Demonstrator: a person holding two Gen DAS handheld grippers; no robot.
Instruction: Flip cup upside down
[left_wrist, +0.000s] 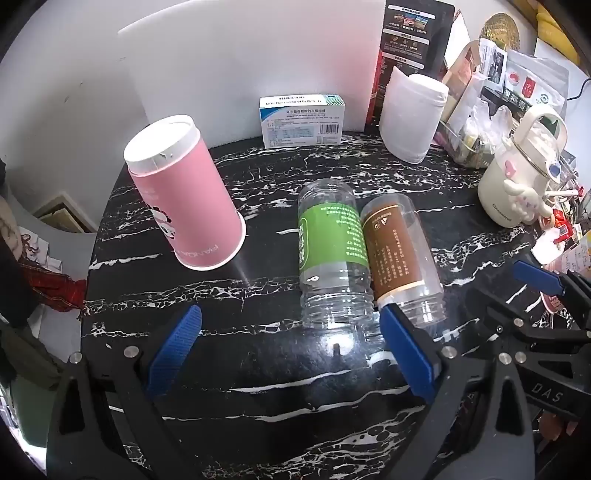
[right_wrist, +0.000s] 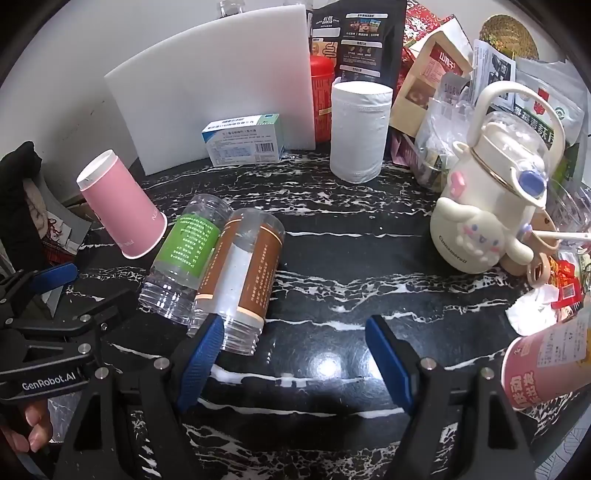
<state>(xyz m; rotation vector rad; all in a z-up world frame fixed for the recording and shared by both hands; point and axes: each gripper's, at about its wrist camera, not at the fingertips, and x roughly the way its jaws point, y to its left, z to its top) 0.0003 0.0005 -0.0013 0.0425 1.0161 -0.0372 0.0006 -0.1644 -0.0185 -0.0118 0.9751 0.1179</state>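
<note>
A pink paper cup (left_wrist: 181, 192) stands upside down on the black marble table (left_wrist: 280, 376), rim down and white base up; it also shows in the right wrist view (right_wrist: 120, 206) at the left. My left gripper (left_wrist: 290, 332) is open and empty, hovering low over the table to the right of and nearer than the cup. My right gripper (right_wrist: 293, 347) is open and empty over the table's middle. Its left finger (right_wrist: 199, 362) is close to the brown-label bottle.
Two clear bottles lie side by side, one green-labelled (left_wrist: 330, 251) and one brown-labelled (left_wrist: 395, 254). A medicine box (left_wrist: 301, 122), a white roll (left_wrist: 410, 114) and a white board stand at the back. A cream Cinnamoroll flask (right_wrist: 484, 206) and snack packets crowd the right.
</note>
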